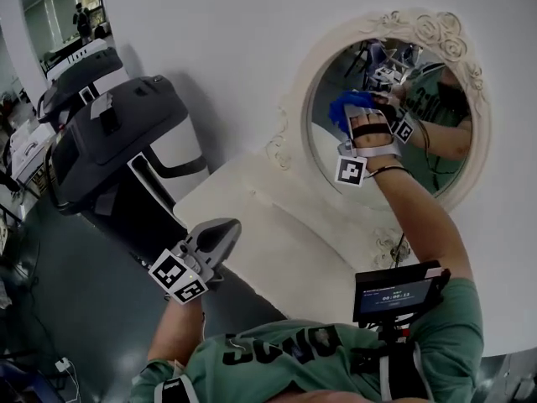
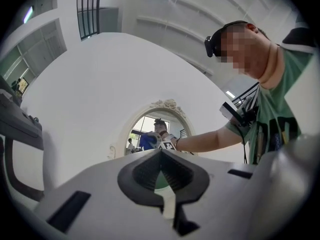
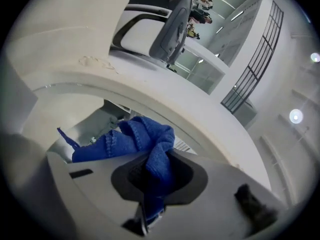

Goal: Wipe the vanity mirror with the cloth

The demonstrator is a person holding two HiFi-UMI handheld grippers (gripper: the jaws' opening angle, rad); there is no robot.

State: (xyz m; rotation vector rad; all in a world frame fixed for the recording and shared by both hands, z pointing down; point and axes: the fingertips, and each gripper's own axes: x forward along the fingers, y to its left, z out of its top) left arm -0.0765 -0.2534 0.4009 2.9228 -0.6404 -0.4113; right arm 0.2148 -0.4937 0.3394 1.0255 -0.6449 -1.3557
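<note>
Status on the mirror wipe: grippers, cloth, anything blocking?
Right gripper shut on blue cloth, up at vanity mirror. Left gripper shut, empty, low over white table. Nothing in the way.

Cloth (image 3: 131,138) in right tongs (image 3: 154,176) lies against mirror (image 1: 331,154).

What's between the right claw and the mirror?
The blue cloth, pinched in the right claw and bunched right before the mirror glass; the right gripper view shows it.
</note>
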